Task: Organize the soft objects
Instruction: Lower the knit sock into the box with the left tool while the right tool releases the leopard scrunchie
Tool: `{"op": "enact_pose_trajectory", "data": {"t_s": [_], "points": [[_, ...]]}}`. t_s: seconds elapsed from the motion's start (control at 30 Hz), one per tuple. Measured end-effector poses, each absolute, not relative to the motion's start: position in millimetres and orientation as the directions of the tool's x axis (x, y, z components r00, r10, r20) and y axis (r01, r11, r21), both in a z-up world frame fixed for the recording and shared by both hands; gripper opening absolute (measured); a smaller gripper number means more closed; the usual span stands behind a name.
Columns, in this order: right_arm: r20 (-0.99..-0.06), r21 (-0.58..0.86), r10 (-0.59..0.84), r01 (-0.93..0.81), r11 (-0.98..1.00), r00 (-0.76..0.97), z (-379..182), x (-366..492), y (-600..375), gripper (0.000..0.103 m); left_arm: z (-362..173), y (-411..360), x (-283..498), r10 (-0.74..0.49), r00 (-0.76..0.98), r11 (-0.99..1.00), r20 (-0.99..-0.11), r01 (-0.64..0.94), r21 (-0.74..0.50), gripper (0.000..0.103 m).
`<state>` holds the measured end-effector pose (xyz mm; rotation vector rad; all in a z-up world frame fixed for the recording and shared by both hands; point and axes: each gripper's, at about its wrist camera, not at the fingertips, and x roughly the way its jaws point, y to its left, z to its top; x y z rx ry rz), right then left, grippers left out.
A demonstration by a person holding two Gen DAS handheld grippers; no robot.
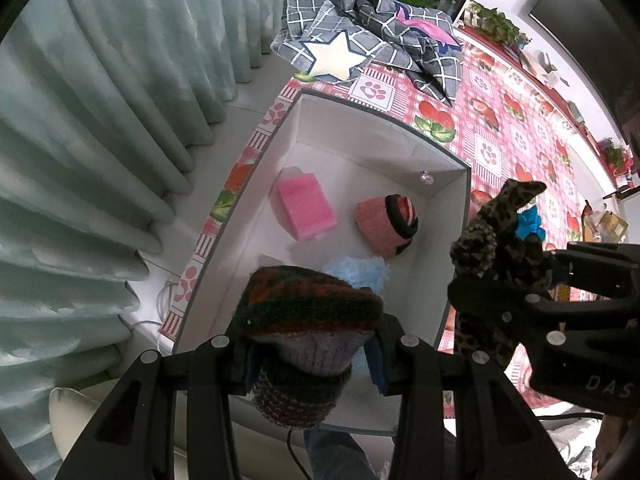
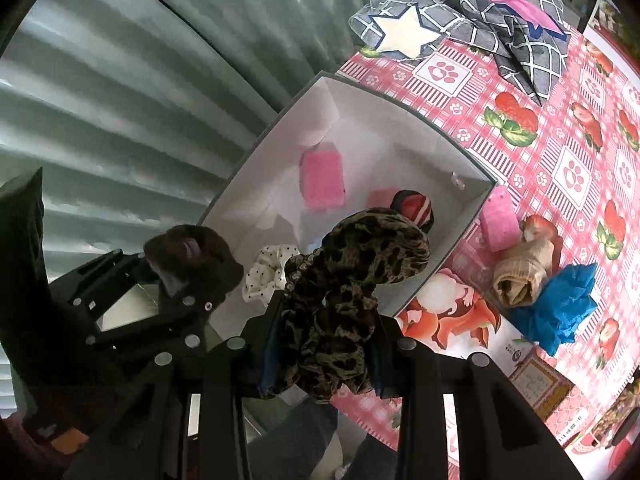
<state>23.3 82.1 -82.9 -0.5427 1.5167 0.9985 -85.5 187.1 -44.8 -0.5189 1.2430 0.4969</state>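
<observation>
Two grippers up close, each with a load. The left gripper (image 1: 310, 354) has its jaws pinched on one knitted hat (image 1: 306, 320), banded in dark red, green and pale grey, held above the near end of the box. The right gripper (image 2: 324, 354) squeezes one leopard-print scrunchie (image 2: 352, 276), bunched between the jaws and hanging over the box's near right corner; from the left wrist view that gripper (image 1: 520, 280) sits just beside the box wall, scrunchie (image 1: 496, 240) poking upward.

Now the single white box (image 1: 400, 120), open-topped, on the table. Counting inside: one white dotted scrunchie (image 2: 268, 272) at the near end, one fluffy pale-blue item (image 1: 360, 274) partly hidden behind the hat, one pink sponge (image 1: 306, 210) toward the left side, and one pink rolled sock with dark red stripes (image 1: 386, 224) near the right wall. Four things in there that I can make out.

Outside the box, on the red strawberry tablecloth (image 2: 568, 168): one pink item (image 2: 500, 220) touching the box's right wall, one beige rolled cloth (image 2: 520, 276) just beside it, one blue crumpled piece (image 2: 560, 308) next along.

Farther back, one grey checked blanket (image 1: 400, 36) in a heap, with a white star cushion (image 1: 336, 56) lying on its near edge. Pale green curtains (image 1: 100, 120) hang to the left.
</observation>
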Motion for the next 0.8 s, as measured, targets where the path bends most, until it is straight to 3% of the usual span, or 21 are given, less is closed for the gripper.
{"op": "enact_pose_trajectory", "data": {"t_s": [0.53,0.67,0.73,0.8], "points": [[-0.958,0.281,0.2,-0.796,0.536,-0.203,-88.2,31.5,92.0,0.036,-54.9,189.1,-79.8,0.062,0.228,0.785,-0.972,-0.613,-0.094,0.047],[-0.959,0.278,0.2,-0.793,0.542,-0.199,-88.7,32.8,94.6,0.038,-51.6,187.1,-79.5,0.066,0.247,0.79,-0.967,-0.604,-0.1,0.056],[-0.958,0.281,0.205,-0.791,0.543,-0.199,-88.5,33.8,95.2,0.048,-50.2,186.5,-78.9,0.066,0.253,0.791,-0.965,-0.603,-0.104,0.062],[-0.957,0.284,0.209,-0.79,0.543,-0.2,-87.5,33.6,95.0,0.049,-48.8,186.1,-78.4,0.07,0.254,0.792,-0.965,-0.602,-0.102,0.077]]}}
